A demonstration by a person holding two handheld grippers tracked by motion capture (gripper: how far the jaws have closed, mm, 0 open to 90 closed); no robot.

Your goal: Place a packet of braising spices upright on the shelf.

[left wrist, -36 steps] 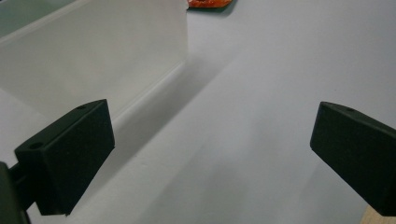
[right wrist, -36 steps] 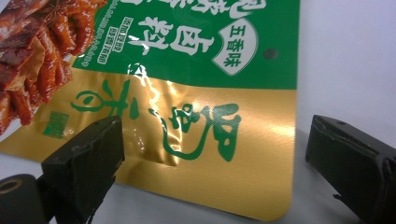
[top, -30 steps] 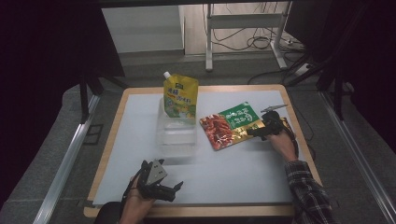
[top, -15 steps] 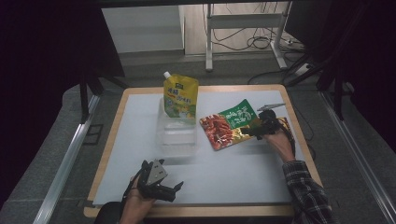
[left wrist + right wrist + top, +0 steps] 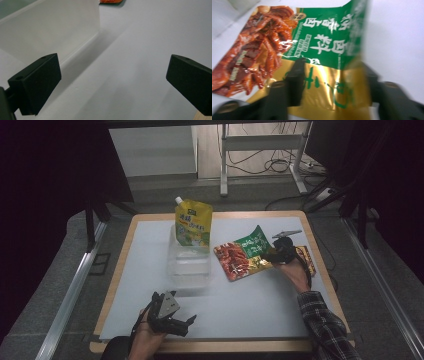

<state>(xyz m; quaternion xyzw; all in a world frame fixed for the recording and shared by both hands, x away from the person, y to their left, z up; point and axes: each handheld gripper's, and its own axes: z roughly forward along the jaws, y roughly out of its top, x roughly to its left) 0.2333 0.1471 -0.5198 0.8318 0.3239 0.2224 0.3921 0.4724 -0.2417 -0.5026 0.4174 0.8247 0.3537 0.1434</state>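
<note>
A red, green and gold food packet (image 5: 245, 254) lies right of centre on the white mat, its right edge curled upward. My right gripper (image 5: 272, 254) has just been closing on that edge; in the right gripper view the packet (image 5: 322, 37) bends between the jaws of the right gripper (image 5: 332, 85), which press on it. A yellow spouted pouch (image 5: 193, 222) stands at the back of a clear plastic container (image 5: 189, 262). My left gripper (image 5: 186, 324) rests near the front edge, open and with nothing in it. In its own view the left gripper (image 5: 112, 82) has the container wall (image 5: 50, 32) ahead to its left.
A white mat (image 5: 150, 250) covers most of the wooden table (image 5: 320, 270). Another dark orange packet (image 5: 306, 260) lies under the right hand near the right edge. Metal frame rails run along both sides of the table, and cables lie on the floor behind.
The right gripper's jaws have come together on the packet's right edge, which now curls up off the mat. The left gripper has stayed in place.
</note>
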